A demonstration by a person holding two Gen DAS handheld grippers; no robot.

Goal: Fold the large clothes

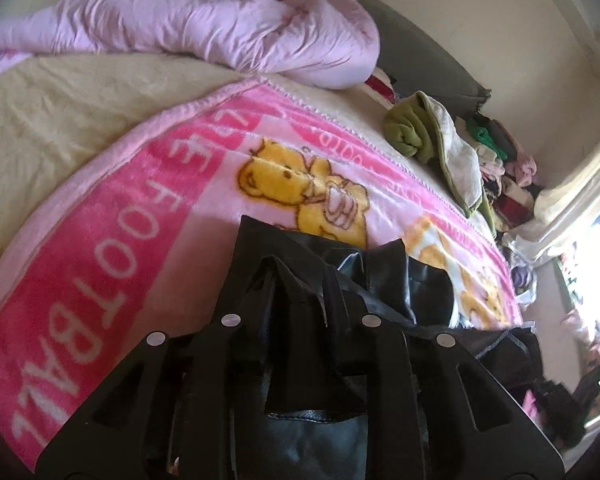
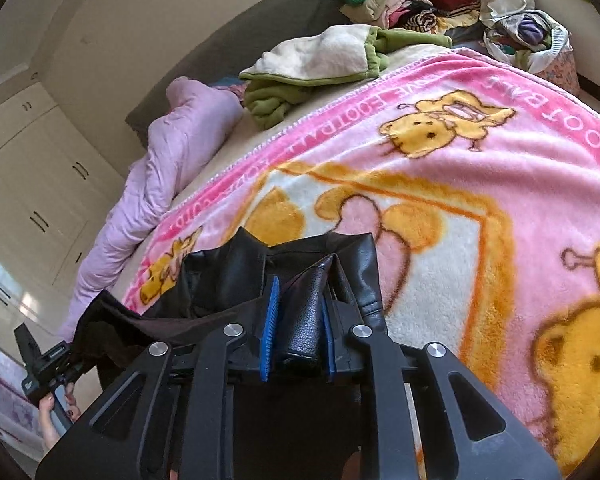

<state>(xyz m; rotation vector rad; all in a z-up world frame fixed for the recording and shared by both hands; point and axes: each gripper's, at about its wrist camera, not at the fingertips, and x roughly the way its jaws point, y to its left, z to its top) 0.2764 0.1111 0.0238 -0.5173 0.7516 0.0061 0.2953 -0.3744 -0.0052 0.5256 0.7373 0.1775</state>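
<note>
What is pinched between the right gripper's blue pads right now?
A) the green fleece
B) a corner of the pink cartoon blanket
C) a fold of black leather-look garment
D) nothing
C: in the right wrist view the right gripper has a fold of the black leather-look garment clamped between its blue pads, above the pink blanket.

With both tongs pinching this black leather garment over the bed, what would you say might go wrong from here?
1. The right tongs pinch only a narrow fold of the smooth black leather garment; it could slip out.
2. The left tongs hold bunched fabric, so it may land creased.
3. Dragging it could ruffle the pink blanket.
</note>
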